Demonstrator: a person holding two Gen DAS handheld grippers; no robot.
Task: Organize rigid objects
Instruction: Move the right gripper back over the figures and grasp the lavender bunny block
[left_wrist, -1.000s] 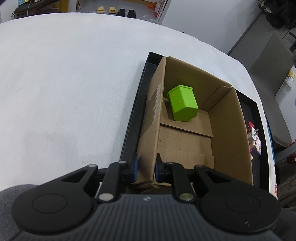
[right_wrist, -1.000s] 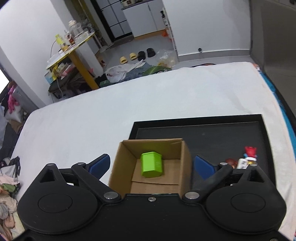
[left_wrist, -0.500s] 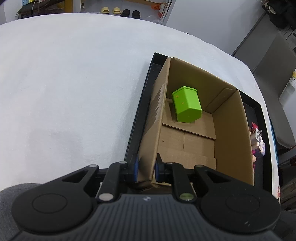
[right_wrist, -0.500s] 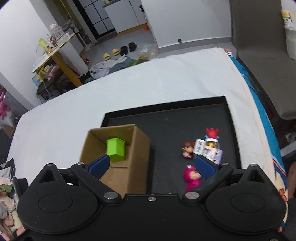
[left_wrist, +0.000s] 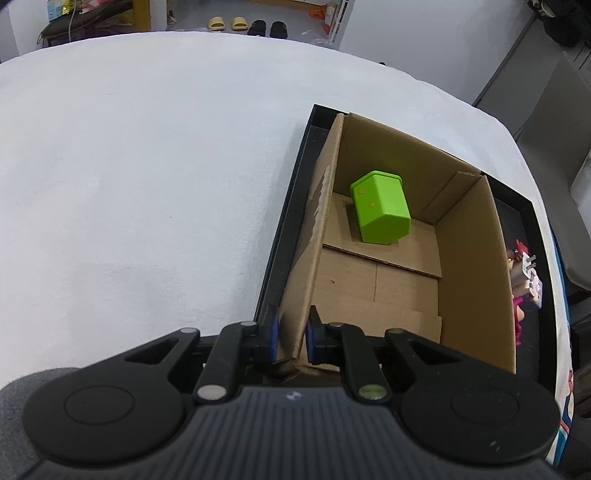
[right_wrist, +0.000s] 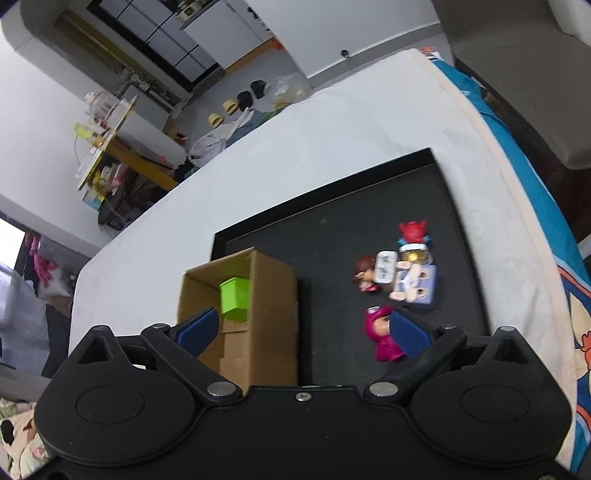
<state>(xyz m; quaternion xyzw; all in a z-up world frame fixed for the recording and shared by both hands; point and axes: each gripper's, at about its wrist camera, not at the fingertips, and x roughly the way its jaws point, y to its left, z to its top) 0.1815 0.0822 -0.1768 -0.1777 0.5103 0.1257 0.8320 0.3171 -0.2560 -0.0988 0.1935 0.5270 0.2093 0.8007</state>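
The left hand-held gripper pinches the cardboard box wall; the right hand-held gripper hangs wide beside the pink figurine (on the black tray). A careless descent could topple it.

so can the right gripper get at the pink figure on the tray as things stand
Probably yes: the right gripper is open and empty, the pink figure lies on the black tray beside its right finger, nothing covering it.

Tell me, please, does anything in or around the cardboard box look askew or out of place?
Yes. The green container lies tipped on its side inside the cardboard box rather than standing. Several small toys sit in a loose cluster on the black tray, outside the box. Nothing looks spilled or damaged.
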